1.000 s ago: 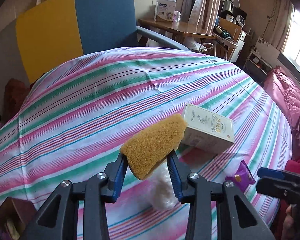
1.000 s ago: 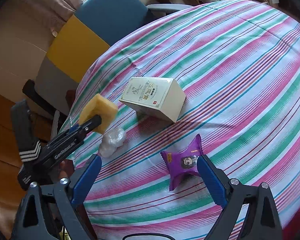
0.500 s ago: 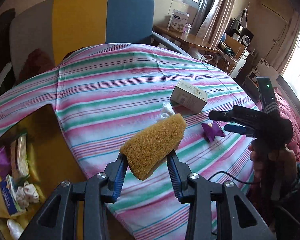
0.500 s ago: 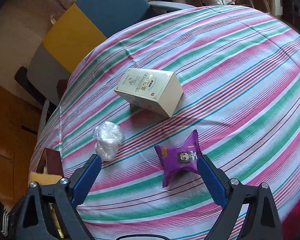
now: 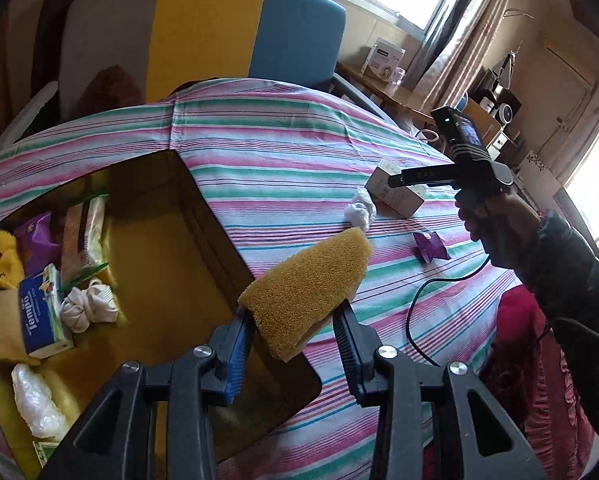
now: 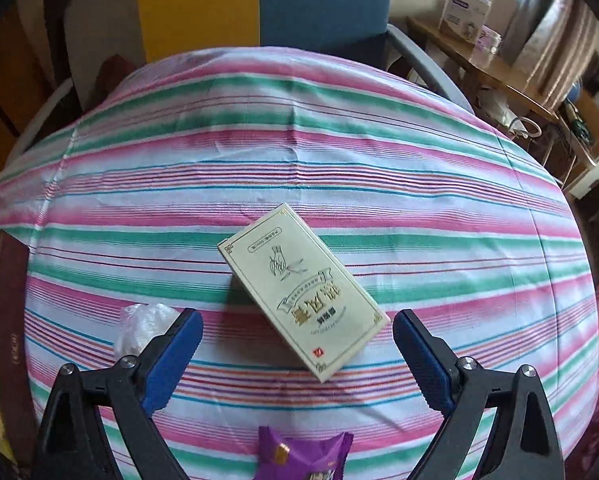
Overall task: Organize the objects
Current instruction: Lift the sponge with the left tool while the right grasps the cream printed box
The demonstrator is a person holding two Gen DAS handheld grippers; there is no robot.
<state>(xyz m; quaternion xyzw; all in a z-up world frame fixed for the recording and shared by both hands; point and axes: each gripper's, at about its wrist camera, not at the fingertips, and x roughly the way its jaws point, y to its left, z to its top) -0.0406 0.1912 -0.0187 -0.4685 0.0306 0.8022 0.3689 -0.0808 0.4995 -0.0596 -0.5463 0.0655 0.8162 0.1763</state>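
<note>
My left gripper [image 5: 293,334] is shut on a yellow sponge [image 5: 307,286] and holds it over the right edge of an open brown box [image 5: 159,240] beside the striped table. My right gripper [image 6: 295,354] is open and empty, hovering over a cream carton [image 6: 301,290] that lies flat on the striped cloth [image 6: 259,168]. It also shows in the left wrist view [image 5: 427,178], above the carton [image 5: 399,196]. A purple snack packet [image 6: 299,456] lies below it, and a crumpled clear plastic wad [image 6: 143,322] lies left of its left finger.
The box holds a blue Tempo tissue pack [image 5: 41,316], a white knotted cloth [image 5: 87,306], a plastic wad [image 5: 37,404], a purple packet [image 5: 39,236] and other items. A yellow and blue chair [image 5: 219,36] stands behind the table. A wooden desk [image 6: 499,68] is at the far right.
My left gripper has swung left with the sponge, from over the table to over the open box. My right gripper has moved forward from the purple packet to over the cream carton.
</note>
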